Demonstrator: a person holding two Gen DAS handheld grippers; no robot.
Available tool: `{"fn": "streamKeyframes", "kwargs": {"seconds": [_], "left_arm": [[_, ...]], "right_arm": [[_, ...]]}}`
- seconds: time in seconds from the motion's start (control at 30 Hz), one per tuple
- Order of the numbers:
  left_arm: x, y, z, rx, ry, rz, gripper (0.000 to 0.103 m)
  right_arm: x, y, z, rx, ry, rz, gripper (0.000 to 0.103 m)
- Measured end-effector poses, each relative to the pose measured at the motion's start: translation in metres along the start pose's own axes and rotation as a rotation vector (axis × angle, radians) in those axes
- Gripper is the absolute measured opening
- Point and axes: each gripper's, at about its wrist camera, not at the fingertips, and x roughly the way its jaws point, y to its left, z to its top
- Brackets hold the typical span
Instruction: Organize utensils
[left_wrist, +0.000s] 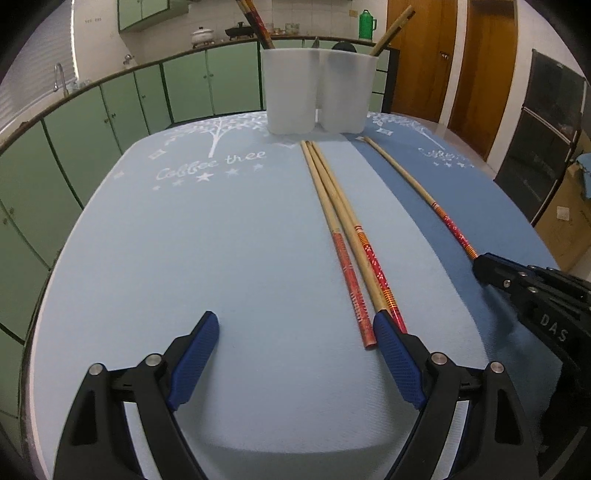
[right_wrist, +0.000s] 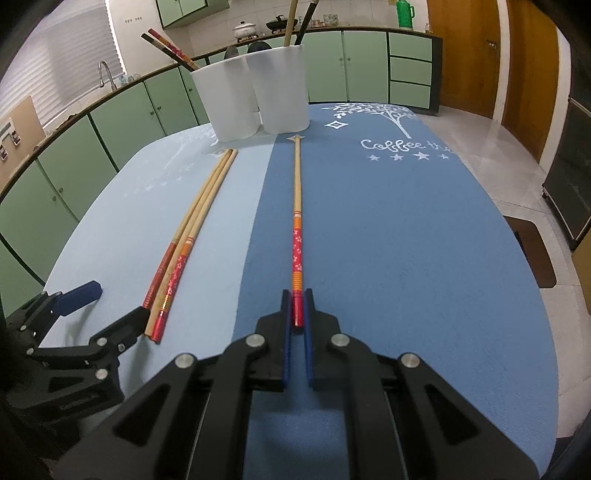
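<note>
A white two-compartment holder (left_wrist: 314, 92) (right_wrist: 255, 99) stands at the far end of the table with chopsticks in it. Three bamboo chopsticks with red ends (left_wrist: 332, 206) (right_wrist: 199, 214) lie side by side on the light blue mat (left_wrist: 221, 240). My left gripper (left_wrist: 295, 325) (right_wrist: 110, 306) is open, and its right finger (left_wrist: 395, 354) sits at their near ends with nothing between the pads. A single chopstick (left_wrist: 417, 184) (right_wrist: 296, 192) lies on the dark blue mat (right_wrist: 406, 240). My right gripper (right_wrist: 297, 299) (left_wrist: 484, 266) is shut on its red near end.
The two mats cover a rounded table whose edges fall away left and right. Green kitchen cabinets (left_wrist: 110, 122) curve behind it, with a sink tap and pots on the counter. Wooden doors (left_wrist: 461, 74) and tiled floor (right_wrist: 517, 166) lie to the right.
</note>
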Motion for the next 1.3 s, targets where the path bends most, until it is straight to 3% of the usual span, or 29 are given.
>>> {"fn": "streamKeyframes", "kwargs": {"seconds": [0.13, 0.17, 0.2, 0.27, 0.53, 0.73, 0.83, 1.0, 1.1, 1.17, 1.3], "left_arm": [[0.000, 0.005, 0.001, -0.029, -0.005, 0.025, 0.085], [0.001, 0.006, 0.001, -0.034, -0.006, 0.025, 0.085], [0.000, 0.006, 0.001, -0.033, -0.006, 0.027, 0.085], [0.000, 0.004, 0.002, -0.025, -0.010, 0.030, 0.084], [0.000, 0.000, 0.000, -0.039, -0.015, 0.037, 0.084], [0.000, -0.003, 0.001, -0.050, -0.020, 0.031, 0.073], [0.000, -0.005, 0.002, -0.059, -0.023, 0.028, 0.063], [-0.001, -0.012, 0.005, -0.060, -0.034, 0.031, 0.027], [-0.001, -0.014, 0.007, -0.067, -0.038, 0.043, 0.013], [-0.001, -0.009, 0.008, -0.094, -0.040, 0.024, 0.007], [-0.006, -0.004, 0.011, -0.113, -0.044, 0.013, 0.006]], "right_arm": [[-0.001, -0.001, -0.001, -0.007, -0.006, 0.014, 0.007], [-0.002, -0.001, -0.002, -0.010, -0.010, 0.028, 0.014], [-0.004, -0.001, -0.004, -0.010, -0.017, 0.037, 0.030], [-0.008, -0.001, -0.006, -0.014, -0.026, 0.042, 0.044], [-0.013, -0.007, -0.014, -0.018, -0.031, 0.058, 0.036], [-0.010, -0.003, -0.012, -0.037, -0.029, 0.040, 0.031], [-0.006, -0.002, -0.009, -0.050, -0.015, 0.022, 0.022], [-0.004, -0.004, -0.007, -0.048, -0.002, 0.006, 0.005], [-0.004, -0.005, -0.007, -0.041, 0.000, 0.005, 0.005], [-0.005, -0.007, -0.006, -0.029, 0.000, 0.012, 0.005], [-0.009, -0.010, -0.004, -0.018, -0.014, 0.021, 0.005]]}}
